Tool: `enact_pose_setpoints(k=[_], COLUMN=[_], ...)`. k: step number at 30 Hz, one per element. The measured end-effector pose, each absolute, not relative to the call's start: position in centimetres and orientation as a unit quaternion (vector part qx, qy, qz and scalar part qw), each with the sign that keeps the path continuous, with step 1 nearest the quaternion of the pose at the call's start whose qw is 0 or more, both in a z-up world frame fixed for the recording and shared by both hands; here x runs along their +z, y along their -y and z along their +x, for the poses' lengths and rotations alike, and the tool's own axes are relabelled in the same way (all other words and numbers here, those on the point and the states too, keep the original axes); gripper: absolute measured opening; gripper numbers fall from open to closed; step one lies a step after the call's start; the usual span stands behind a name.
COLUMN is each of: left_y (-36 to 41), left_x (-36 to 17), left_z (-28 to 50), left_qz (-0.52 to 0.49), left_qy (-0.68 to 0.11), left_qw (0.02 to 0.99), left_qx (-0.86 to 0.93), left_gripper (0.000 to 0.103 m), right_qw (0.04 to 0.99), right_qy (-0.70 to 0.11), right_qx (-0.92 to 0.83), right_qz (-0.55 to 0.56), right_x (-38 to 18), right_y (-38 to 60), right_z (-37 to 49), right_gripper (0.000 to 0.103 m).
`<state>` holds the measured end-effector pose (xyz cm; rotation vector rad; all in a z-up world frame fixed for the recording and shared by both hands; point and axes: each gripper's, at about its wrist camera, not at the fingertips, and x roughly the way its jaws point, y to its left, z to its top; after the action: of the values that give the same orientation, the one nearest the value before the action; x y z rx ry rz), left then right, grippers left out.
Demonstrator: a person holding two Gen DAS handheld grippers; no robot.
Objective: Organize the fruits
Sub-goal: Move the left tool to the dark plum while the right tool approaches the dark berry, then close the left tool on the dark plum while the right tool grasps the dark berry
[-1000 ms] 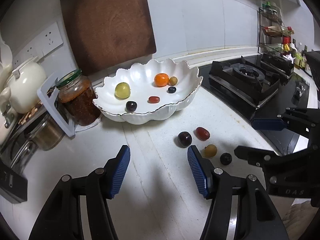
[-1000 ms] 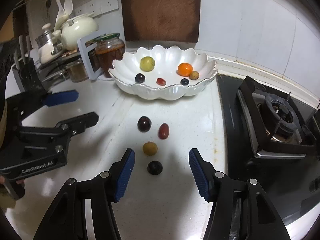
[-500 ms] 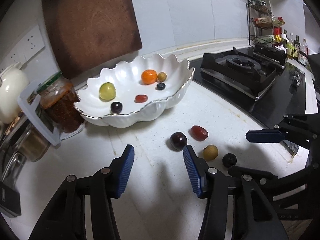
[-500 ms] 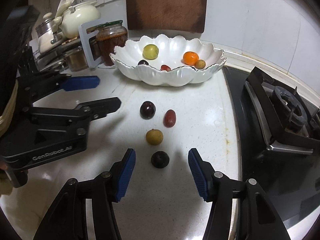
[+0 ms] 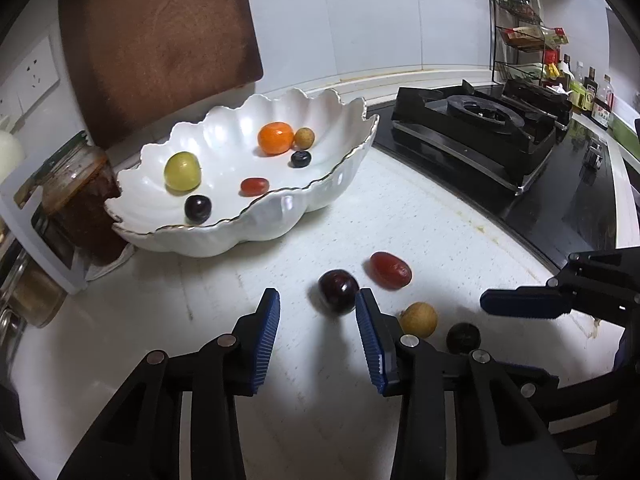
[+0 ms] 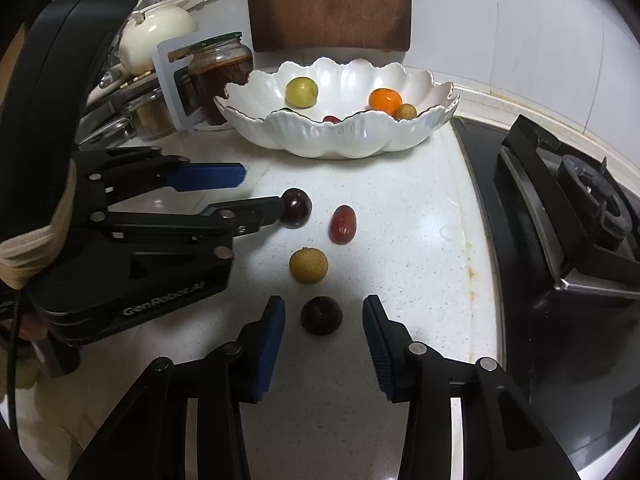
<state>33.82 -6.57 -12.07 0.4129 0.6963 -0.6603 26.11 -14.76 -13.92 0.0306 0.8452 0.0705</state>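
A white scalloped bowl [image 5: 344,184] [image 6: 344,136] holds several fruits, among them an orange [image 5: 275,137] and a green grape [image 5: 182,171]. On the counter lie a dark cherry [image 5: 338,291] [image 6: 296,207], a red date [image 5: 390,270] [image 6: 343,224], a tan longan [image 5: 418,319] [image 6: 308,265] and a dark grape [image 5: 463,337] [image 6: 321,315]. My left gripper [image 5: 318,324] is open, its right fingertip beside the cherry. My right gripper [image 6: 324,330] is open, with the dark grape just ahead between its fingertips.
A jar of red paste [image 5: 80,200] and a white rack stand left of the bowl. A wooden board [image 5: 156,36] leans on the wall. A black gas stove [image 5: 480,128] [image 6: 568,200] lies to the right. A teapot [image 6: 156,36] stands at back left.
Both grippers have moved forward and lower toward the loose fruits. The left now reaches the cherry; the right has closed in on the dark grape.
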Motion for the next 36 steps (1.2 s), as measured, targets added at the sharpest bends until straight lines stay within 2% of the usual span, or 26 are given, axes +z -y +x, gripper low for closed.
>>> enact_pose_setpoints(k=[9,22,36], left_y=[8.0,8.4,7.9], left_x=[-13.0,-13.8,-12.5], left_z=[34.7,35.5,34.5], left_qz=[0.195,0.179,0.177], left_qy=[-0.345,-0.366,-0.35], left_qw=[0.859,0.854,0.866], left_qx=[-0.325,-0.324,-0.311], left_gripper=[0.033,0.028,0.027], right_qw=[0.909,0.907,0.912], right_qy=[-0.414,-0.417,-0.406], right_qx=[0.044,0.056,0.053], right_qz=[0.026,0.034,0.035], right_x=[-14.2,-14.5,-13.6], right_y=[15.1,15.4,15.7], right_z=[26.4,26.5,26.2], right_gripper=[0.038,0.024,0.024])
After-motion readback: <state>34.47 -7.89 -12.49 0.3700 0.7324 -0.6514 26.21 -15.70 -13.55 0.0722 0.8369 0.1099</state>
